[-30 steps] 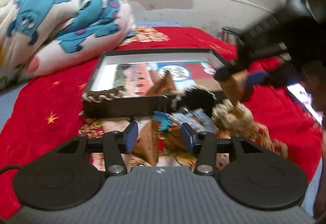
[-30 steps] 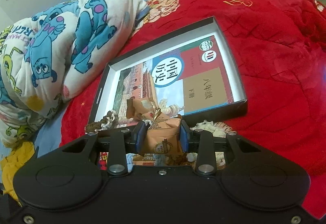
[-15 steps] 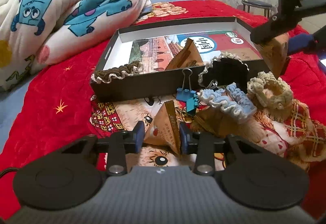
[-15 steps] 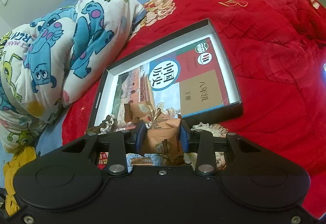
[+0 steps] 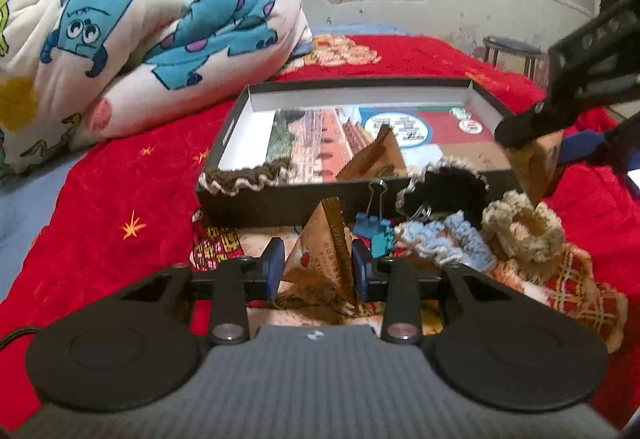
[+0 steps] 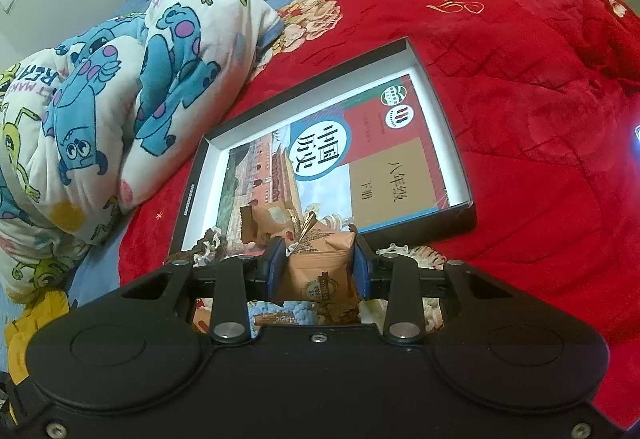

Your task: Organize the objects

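Left gripper (image 5: 318, 271) clamped on a tan snack packet (image 5: 326, 249), jaws narrowed onto it within the last second, blue pads against both of its sides, low over the red blanket (image 5: 132, 175) just short of the black box (image 5: 280, 203). Right gripper (image 6: 319, 269) pinching a second orange packet (image 6: 324, 263) between its pads, held above the box's near edge; seen from the left wrist at 3 o'clock. Inside the box: a textbook (image 6: 360, 159) lying flat, a third packet (image 5: 378, 159) leaning on it, a brown scrunchie (image 5: 244, 177) draped over the near wall at 10 o'clock. Outside, against the front wall toward 2 o'clock: blue binder clip (image 5: 370, 225), black scrunchie (image 5: 448, 187), light-blue scrunchie (image 5: 444, 239), cream scrunchie (image 5: 524, 229). Cartoon-print quilt (image 5: 140, 39) bunched at 11 o'clock.
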{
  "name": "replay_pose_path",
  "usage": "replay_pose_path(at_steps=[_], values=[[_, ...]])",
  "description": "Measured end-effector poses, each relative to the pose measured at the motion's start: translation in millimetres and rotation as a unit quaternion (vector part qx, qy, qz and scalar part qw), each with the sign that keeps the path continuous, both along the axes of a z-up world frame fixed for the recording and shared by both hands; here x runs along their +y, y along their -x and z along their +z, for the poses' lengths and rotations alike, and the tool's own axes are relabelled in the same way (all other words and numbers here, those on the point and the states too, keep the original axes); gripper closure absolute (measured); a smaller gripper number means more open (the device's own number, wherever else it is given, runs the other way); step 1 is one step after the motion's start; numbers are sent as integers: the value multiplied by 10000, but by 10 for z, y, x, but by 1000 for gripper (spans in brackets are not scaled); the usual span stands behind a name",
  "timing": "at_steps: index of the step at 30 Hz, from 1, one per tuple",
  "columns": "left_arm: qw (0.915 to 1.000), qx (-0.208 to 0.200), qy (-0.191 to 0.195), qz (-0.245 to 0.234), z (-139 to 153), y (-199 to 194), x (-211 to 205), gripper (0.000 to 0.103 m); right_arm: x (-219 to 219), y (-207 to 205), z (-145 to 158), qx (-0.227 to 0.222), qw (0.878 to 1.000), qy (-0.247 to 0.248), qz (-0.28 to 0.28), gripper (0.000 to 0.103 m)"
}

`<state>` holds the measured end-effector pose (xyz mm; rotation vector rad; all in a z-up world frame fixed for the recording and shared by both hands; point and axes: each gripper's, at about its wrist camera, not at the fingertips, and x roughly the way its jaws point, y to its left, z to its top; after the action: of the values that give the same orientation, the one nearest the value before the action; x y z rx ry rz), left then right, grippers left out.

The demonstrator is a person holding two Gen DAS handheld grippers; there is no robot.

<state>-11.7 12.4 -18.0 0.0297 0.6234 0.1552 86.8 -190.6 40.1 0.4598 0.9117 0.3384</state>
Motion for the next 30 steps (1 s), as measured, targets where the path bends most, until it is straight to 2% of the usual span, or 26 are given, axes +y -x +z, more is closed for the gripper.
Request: replay_pose_path(at_steps=[5, 13, 19, 26, 30], values=[[9995, -242, 95, -189, 82, 41, -11, 64, -13, -11, -16, 36, 10000, 7, -52, 69], [9978, -528, 323, -231, 179, 75, 28, 64, -36, -15, -8, 39, 9999, -2, -113, 69], [9936, -860, 576, -455, 244, 74, 18, 64, -63, -21, -11, 63, 9998, -37, -172, 69], [9888, -1163, 599, -717, 319, 45, -93, 64, -144, -47, 38, 10, 9993, -184, -331, 69], [9828, -1421, 625, -999, 448, -37, -246, 64, -236, -83, 112, -147, 9980, -304, -537, 69]])
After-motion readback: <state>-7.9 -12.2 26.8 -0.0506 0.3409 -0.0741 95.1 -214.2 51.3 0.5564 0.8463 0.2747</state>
